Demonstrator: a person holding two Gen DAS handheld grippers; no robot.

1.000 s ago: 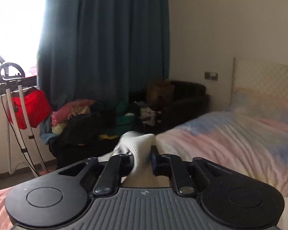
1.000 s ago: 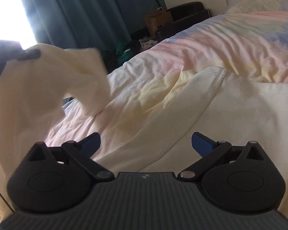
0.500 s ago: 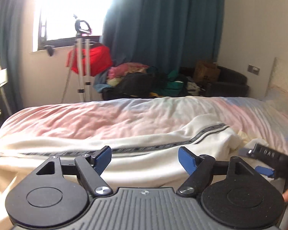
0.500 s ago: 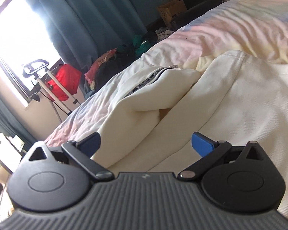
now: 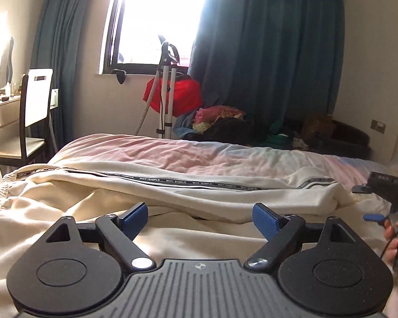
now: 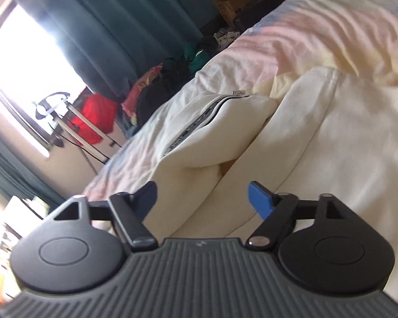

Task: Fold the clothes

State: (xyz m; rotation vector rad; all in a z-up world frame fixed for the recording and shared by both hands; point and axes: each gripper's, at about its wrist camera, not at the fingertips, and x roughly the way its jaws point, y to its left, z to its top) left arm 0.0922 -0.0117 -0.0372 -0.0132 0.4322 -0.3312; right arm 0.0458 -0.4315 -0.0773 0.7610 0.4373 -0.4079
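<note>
Pastel bedding (image 5: 188, 156) covers the bed; a cream garment (image 5: 199, 190) with a lettered black stripe lies across it, one part folded over. Left gripper (image 5: 200, 218) hovers above the cloth, jaws spread and opening, gripping nothing. Right gripper (image 6: 201, 198) hovers above the fold, jaws apart and closing, pads clear of fabric.
</note>
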